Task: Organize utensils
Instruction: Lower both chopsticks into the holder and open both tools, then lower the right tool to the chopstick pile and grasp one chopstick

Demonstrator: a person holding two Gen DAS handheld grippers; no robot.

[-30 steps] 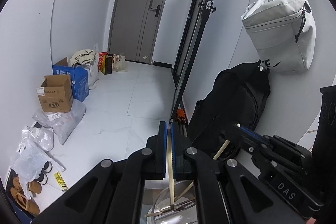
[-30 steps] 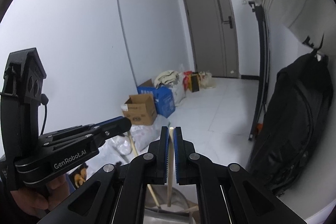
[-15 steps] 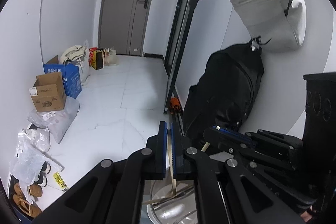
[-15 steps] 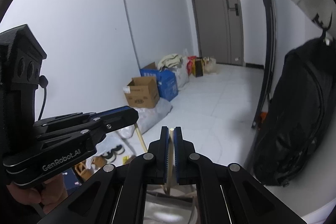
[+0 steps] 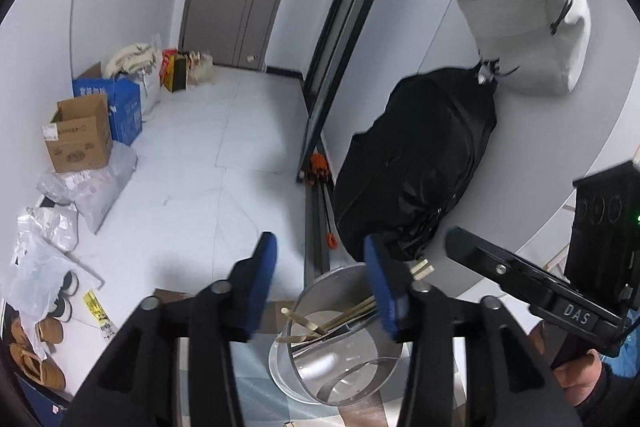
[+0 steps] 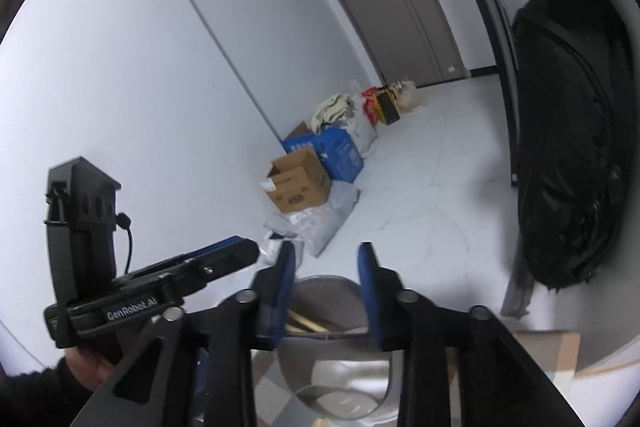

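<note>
Both the left gripper (image 5: 320,283) and right gripper (image 6: 326,287), jaws just opened, hover empty over the round steel holder (image 5: 340,379); its thin, light, stiff wooden chopsticks (image 5: 348,313) want mid-shaft pinching.

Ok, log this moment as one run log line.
left gripper: jaws just opened, empty | right gripper: jaws just opened, empty | chopsticks: in metal holder | step: release done

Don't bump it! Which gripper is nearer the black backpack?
Right. The right gripper is beside the black backpack; the left gripper is farther left. Both jaws have just been opening, empty.
</note>
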